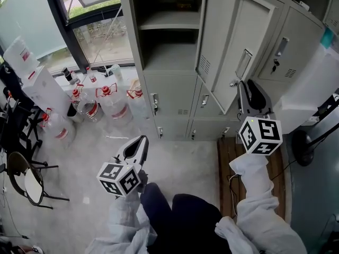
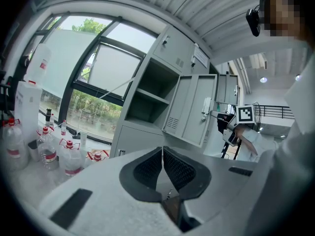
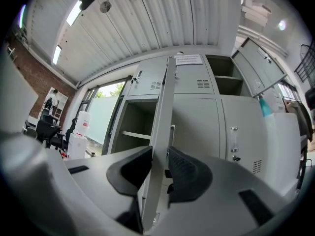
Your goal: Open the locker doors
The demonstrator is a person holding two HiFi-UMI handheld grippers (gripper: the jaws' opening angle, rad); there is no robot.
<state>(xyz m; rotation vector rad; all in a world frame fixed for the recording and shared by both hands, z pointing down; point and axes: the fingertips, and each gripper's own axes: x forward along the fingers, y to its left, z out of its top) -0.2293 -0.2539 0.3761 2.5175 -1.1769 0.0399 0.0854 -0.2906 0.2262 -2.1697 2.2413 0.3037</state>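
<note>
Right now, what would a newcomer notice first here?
The grey metal locker door stands swung open, upper right, its edge clamped in the right tool. Left, clear plastic jugs with red caps crowd the floor by the window; the left tool hangs shut and empty.

**Person and hand-held rig, seen from above.** Both arms wore loose, creased white sleeves (left sleeve point(image 1: 123, 222), right sleeve point(image 1: 260, 194)), and the legs wore dark trousers point(image 1: 185, 216). The left gripper point(image 1: 142, 140) and right gripper point(image 1: 241, 89) had pale grey shells. Each carried a white cube (left cube point(image 1: 121, 178), right cube point(image 1: 260, 135)) printed with black square markers. The pads point(image 2: 147, 167) were black, finely ribbed and set in dark rounded surrounds.
</note>
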